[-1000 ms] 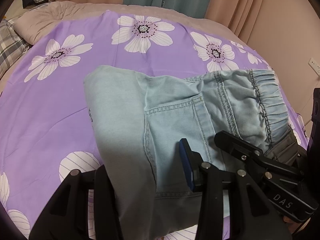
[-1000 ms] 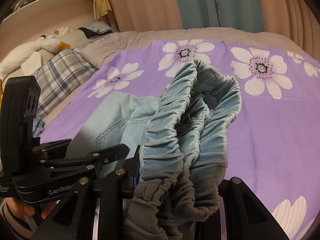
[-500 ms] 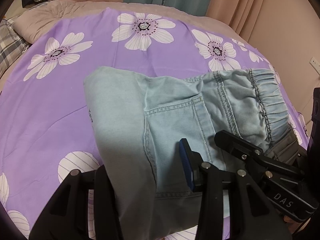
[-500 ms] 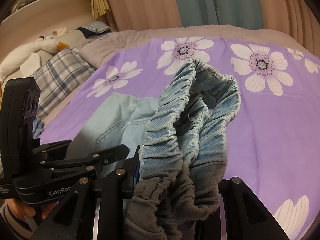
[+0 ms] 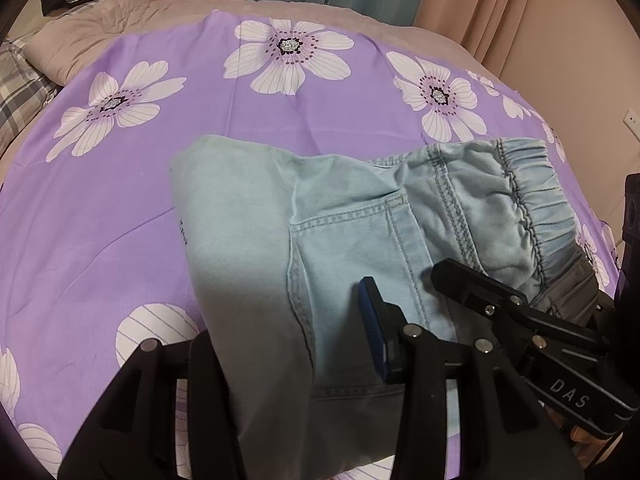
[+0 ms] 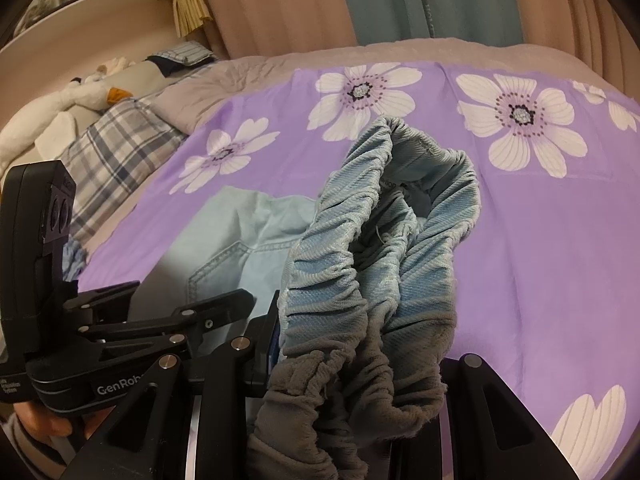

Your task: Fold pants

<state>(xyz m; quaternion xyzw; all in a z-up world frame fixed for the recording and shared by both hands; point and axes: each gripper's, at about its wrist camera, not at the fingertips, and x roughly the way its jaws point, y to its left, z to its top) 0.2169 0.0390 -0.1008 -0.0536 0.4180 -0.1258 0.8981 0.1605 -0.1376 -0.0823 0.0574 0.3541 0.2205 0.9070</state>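
Light blue denim pants [image 5: 344, 232] lie part-folded on the purple flowered bedspread [image 5: 120, 208], back pocket up, elastic waistband [image 5: 532, 204] to the right. My left gripper [image 5: 288, 352] is shut on the near fabric edge of the pants, which drapes between its fingers. My right gripper [image 6: 360, 392] is shut on the bunched elastic waistband [image 6: 384, 240], held up in front of its camera. The right gripper's body shows in the left wrist view [image 5: 532, 344], and the left gripper's body in the right wrist view [image 6: 120, 344], close beside each other.
A plaid pillow [image 6: 116, 152] and a white plush toy [image 6: 60, 108] lie at the bed's left. A beige blanket [image 5: 120, 20] covers the far end. Pink and teal curtains [image 6: 400, 0] hang behind. A wall with a socket [image 5: 630, 118] is at the right.
Both grippers have lifted slightly and moved back toward me with the pants still held; the bedspread flowers sit a little lower in view. Grips are unchanged.
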